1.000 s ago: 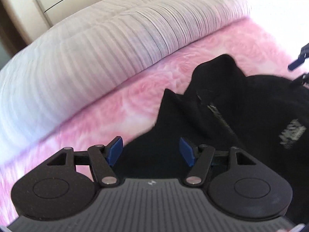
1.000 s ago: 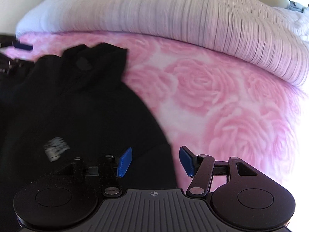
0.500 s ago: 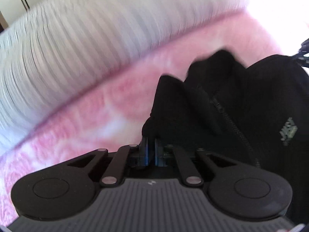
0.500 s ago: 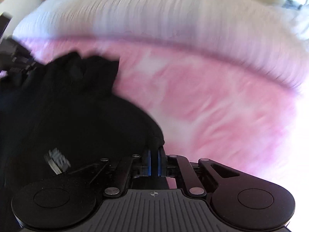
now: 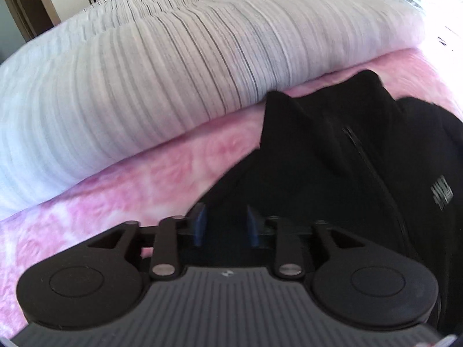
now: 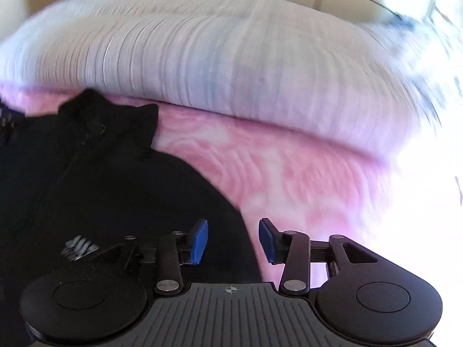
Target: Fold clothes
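Observation:
A black zip-up jacket (image 5: 332, 173) with a stand-up collar and a small grey chest logo lies on the pink rose-patterned bed cover (image 5: 144, 185). My left gripper (image 5: 224, 225) is open, its blue pads over the jacket's left shoulder edge. The jacket also shows in the right wrist view (image 6: 101, 179), collar toward the far side. My right gripper (image 6: 233, 240) is open over the jacket's right shoulder edge, with nothing between its pads.
A thick white ribbed duvet (image 5: 144, 72) is rolled up along the far side of the bed, also in the right wrist view (image 6: 231, 66). The pink cover (image 6: 303, 179) stretches to the right. Cupboard doors stand behind.
Both grippers were shut on the jacket's shoulders half a second ago and have now opened, letting go. The jacket now lies farther up the bed, nearer the duvet.

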